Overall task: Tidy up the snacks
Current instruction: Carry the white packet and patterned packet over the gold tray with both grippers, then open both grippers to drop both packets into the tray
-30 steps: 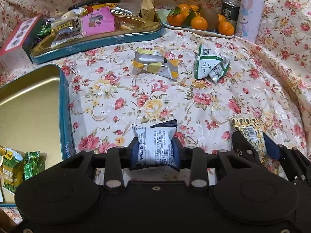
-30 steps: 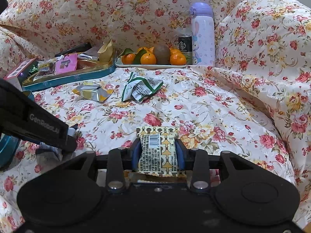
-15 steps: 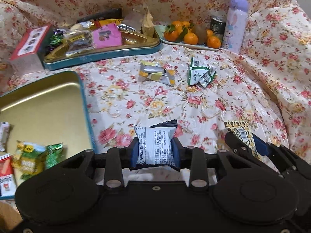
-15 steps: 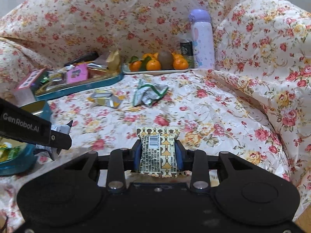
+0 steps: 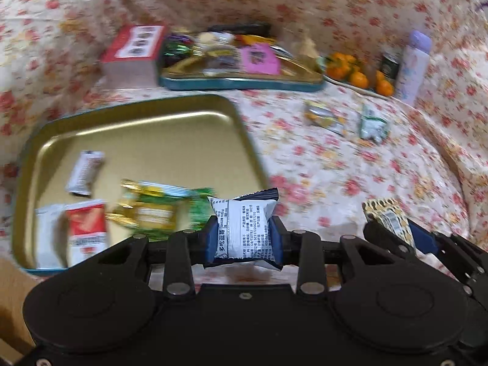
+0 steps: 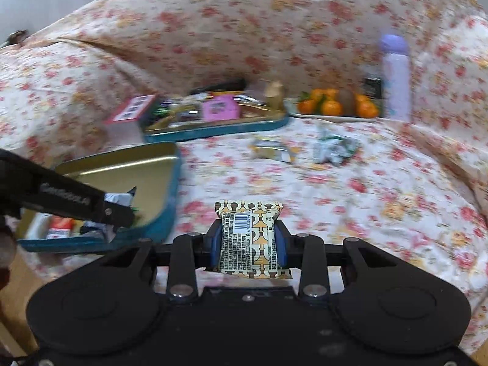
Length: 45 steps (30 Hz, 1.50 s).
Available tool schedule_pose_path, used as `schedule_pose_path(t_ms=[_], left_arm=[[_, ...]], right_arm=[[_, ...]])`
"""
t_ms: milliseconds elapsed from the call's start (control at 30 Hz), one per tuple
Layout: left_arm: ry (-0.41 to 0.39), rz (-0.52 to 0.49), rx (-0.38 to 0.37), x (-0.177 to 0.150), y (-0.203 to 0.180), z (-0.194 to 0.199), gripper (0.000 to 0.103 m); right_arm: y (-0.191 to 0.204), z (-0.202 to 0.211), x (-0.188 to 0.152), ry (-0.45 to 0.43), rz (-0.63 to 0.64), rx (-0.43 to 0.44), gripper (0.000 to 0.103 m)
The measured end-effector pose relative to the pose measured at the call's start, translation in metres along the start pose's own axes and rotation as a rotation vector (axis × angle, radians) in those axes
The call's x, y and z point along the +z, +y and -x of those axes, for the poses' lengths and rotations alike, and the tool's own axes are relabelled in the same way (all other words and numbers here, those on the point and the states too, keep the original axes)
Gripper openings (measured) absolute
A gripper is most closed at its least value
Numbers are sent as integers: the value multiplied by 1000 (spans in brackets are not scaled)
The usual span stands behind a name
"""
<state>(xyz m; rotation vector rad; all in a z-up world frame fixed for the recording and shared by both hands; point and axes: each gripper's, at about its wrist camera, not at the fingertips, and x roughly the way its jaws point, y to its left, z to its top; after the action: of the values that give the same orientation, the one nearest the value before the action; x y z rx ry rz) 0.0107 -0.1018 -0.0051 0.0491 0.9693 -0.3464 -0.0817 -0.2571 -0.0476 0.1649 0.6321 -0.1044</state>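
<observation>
**Two packets gripped, much of the scene smeared**

Blurred throughout by motion: print on the far snacks unreadable, contents of the far tray [image 5: 244, 84] a jumble of wrappers with only a pink packet [image 5: 259, 61] standing out. Bottoms of both held packets hidden behind the black gripper bodies. Near tray [image 5: 146, 113] cut off at its lower left edge in the left wrist view, half hidden behind the left gripper in the right wrist view.

Left gripper [image 5: 244, 238]: blue pads clamped on the sides of a white packet [image 5: 244, 225] with a dark edge, held beside the near tray's right rim. Right gripper [image 6: 248, 244]: fingers pressed narrowly on a yellow patterned packet [image 6: 250, 241] with a barcode, above the floral cloth [image 6: 366, 198].

Lying in the near tray: several wrappers, white, red and green. Loose on the cloth further back: a silver-yellow packet [image 5: 323, 117] and a green-white packet [image 5: 372, 125], close together, near a plate of oranges [image 6: 332, 106] and a purple bottle [image 6: 395, 79].
</observation>
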Motion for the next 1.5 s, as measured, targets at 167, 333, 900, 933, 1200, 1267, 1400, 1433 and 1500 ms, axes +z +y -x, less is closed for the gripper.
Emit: schedule_pose_path(t_ms=[167,333,900,933,1200,1267,1400,1433,1500], left_arm=[[-53,58,60,9,43,9,43],[-107,158,105,28,88,14,43],[-103,250,162,73,119,-9,43],[-94,242,160,72,118,-11,43],[-33,206,189,62,117,-33,43],[-25,203,197,61,118,-36,43],[-12,203,202,61,121,-40,43],[-9,203,203,61,122,-41,43],[-3,204,199,60,123,-43,43]], right_arm=[[36,-5,11,6,29,82,36],[69,-17,28,-9,74,117,36],[126,-92,90,-6,-15,138,36],[126,-96,93,-2,-18,134,36],[128,-122,92,50,-10,109,36],[129,-126,89,64,-10,106,36],[132,-133,85,82,5,99,36],[133,-134,84,84,8,97,36],[134,-135,84,86,13,95,37]])
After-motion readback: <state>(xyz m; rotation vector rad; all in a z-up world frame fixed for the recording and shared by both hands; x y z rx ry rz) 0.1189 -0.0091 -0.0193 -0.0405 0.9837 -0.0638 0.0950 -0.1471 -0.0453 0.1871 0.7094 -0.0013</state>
